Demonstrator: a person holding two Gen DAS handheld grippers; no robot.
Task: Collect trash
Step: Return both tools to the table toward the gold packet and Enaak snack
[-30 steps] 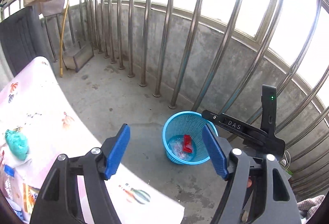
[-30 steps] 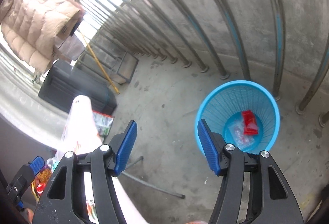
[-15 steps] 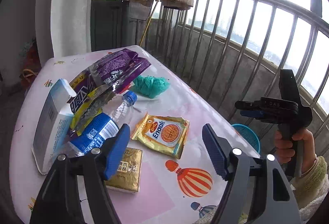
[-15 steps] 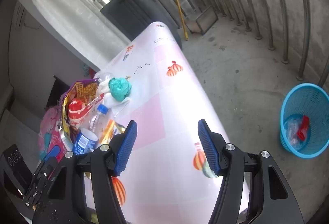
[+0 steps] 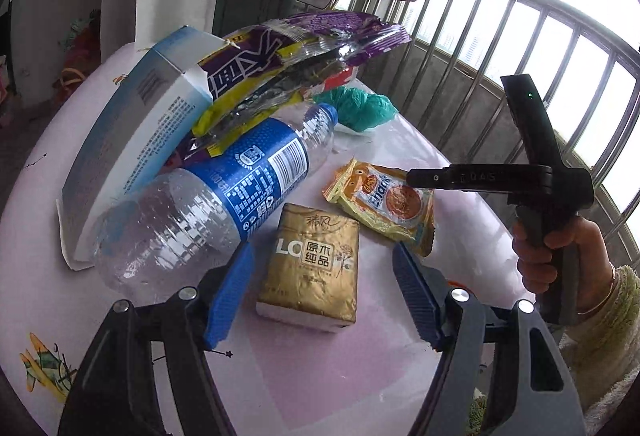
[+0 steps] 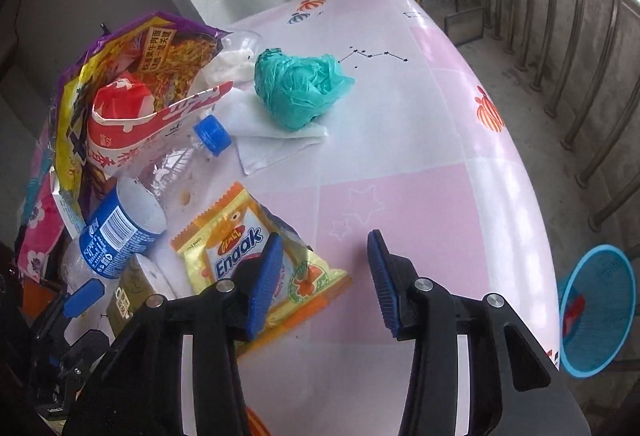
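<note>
Trash is piled on a pink patterned table (image 6: 420,196). My left gripper (image 5: 322,296) is open and hangs low over a gold tissue pack (image 5: 312,260), which lies between its pads without touching them. Beside the pack lie a clear bottle with a blue label (image 5: 208,196) and a yellow Enaak snack packet (image 5: 384,204). My right gripper (image 6: 324,276) is over the snack packet (image 6: 240,244), jaws closing. The packet's corner lies between them and the pads are not pressing on it. In the left wrist view a hand (image 5: 560,244) holds the right gripper (image 5: 416,177) above the packet.
A crumpled teal bag (image 6: 300,84) sits on a white napkin (image 6: 276,144). A purple noodle packet (image 5: 300,48), a red wrapper (image 6: 120,108) and a white-blue carton (image 5: 132,140) crowd the left. A blue basket (image 6: 600,316) stands on the floor, right of the table, near the railing (image 5: 500,48).
Both grippers swung away from the blue basket to the table. The left one then closed in low over the gold pack. The right one came over the snack packet and its jaws narrowed.
</note>
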